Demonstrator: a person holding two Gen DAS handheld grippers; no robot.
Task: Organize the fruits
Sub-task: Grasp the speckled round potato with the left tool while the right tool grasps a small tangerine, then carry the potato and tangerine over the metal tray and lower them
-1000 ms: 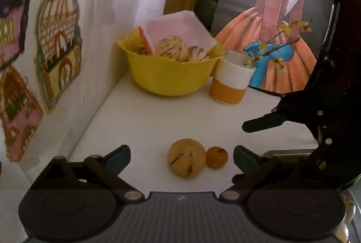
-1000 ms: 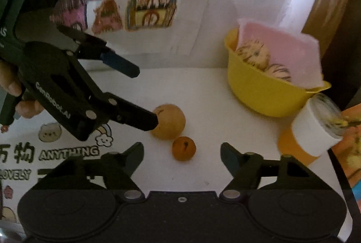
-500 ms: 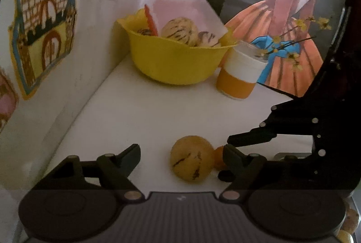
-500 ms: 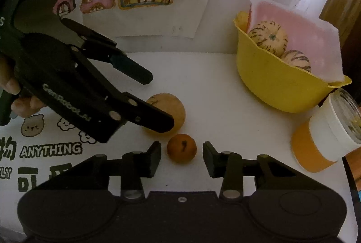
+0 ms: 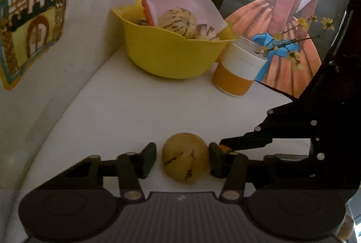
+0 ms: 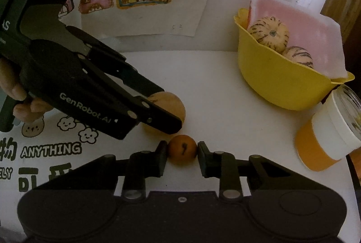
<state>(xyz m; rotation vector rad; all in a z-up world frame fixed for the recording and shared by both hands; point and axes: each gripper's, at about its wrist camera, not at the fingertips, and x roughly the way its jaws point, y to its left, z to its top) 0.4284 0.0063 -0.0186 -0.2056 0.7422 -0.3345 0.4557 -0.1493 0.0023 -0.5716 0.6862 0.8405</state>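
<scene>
Both hand-held grippers closed in: right (image 6: 182, 153) pinching round orange fruit (image 6: 182, 150).

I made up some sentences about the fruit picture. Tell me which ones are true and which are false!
1. The right gripper has its fingers on both sides of the small orange fruit. True.
2. The yellow bowl has no fruit in it. False: at least two striped melons lie in it.
3. The left gripper is around the big tan fruit. True, with a gap showing at one finger.
4. The orange and white cup lies tipped over. False: it stands upright beside the bowl.
5. The small orange fruit is already in the bowl. False: it rests on the white table.
</scene>
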